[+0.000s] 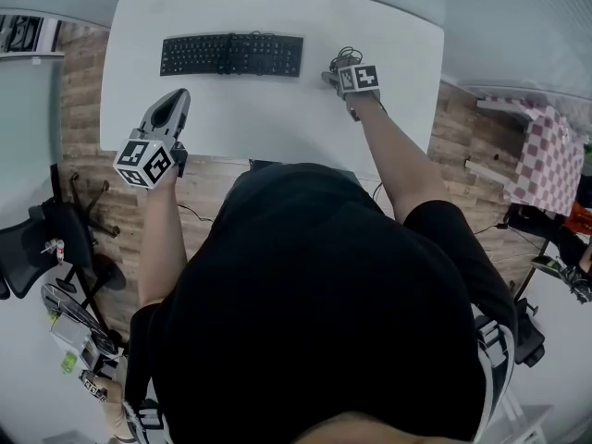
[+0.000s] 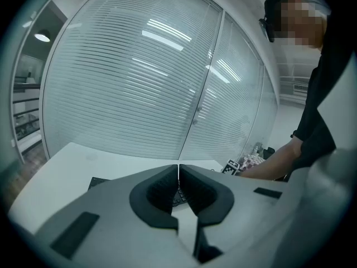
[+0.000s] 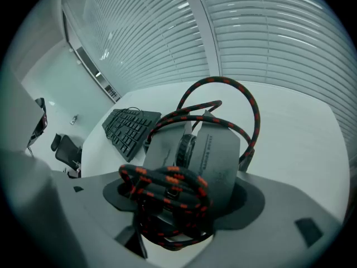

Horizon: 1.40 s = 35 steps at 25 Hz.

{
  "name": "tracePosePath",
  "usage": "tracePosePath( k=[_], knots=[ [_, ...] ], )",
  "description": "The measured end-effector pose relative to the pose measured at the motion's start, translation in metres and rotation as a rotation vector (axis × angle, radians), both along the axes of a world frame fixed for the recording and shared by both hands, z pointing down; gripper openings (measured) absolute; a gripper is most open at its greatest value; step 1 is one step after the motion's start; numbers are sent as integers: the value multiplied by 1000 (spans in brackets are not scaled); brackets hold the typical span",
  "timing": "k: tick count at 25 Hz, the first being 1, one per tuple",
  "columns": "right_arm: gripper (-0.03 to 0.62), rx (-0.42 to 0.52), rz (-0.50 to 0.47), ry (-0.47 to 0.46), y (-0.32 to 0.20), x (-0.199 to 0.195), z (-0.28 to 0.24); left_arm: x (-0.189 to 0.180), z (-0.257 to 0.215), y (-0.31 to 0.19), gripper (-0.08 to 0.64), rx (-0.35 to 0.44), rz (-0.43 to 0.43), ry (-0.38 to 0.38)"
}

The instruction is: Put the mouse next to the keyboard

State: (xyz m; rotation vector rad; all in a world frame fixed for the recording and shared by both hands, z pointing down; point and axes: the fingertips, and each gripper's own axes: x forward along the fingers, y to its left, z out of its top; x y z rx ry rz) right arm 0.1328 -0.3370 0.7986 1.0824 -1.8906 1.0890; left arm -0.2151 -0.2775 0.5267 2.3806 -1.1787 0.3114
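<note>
1. My left gripper [image 2: 178, 178]: jaws pressed together, empty, hovering nearer me than the black keyboard [image 1: 231, 55].
2. My right gripper [image 3: 187, 197]: clamped on the grey wired mouse [image 3: 215, 149] with its bundled black-and-red braided cable [image 3: 167, 186], just beside the keyboard's right end.
3. Outstanding, I judge: setting down and release.
</note>
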Motion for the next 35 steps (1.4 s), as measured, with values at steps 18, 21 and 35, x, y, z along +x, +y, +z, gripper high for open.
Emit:
tracePosePath(
  k=[18,21,35],
  knots=[
    [370,-88,-51,156,-9,-10,16,-8,22,-28,26,-37,35,22],
    [370,-95,-62,172,-10,-6,18,-3,23,-31,27,-40,37,25],
    [370,-86,-28,169,-9,-4,17,0,27,-28,26,-55,36,31]
  ],
)
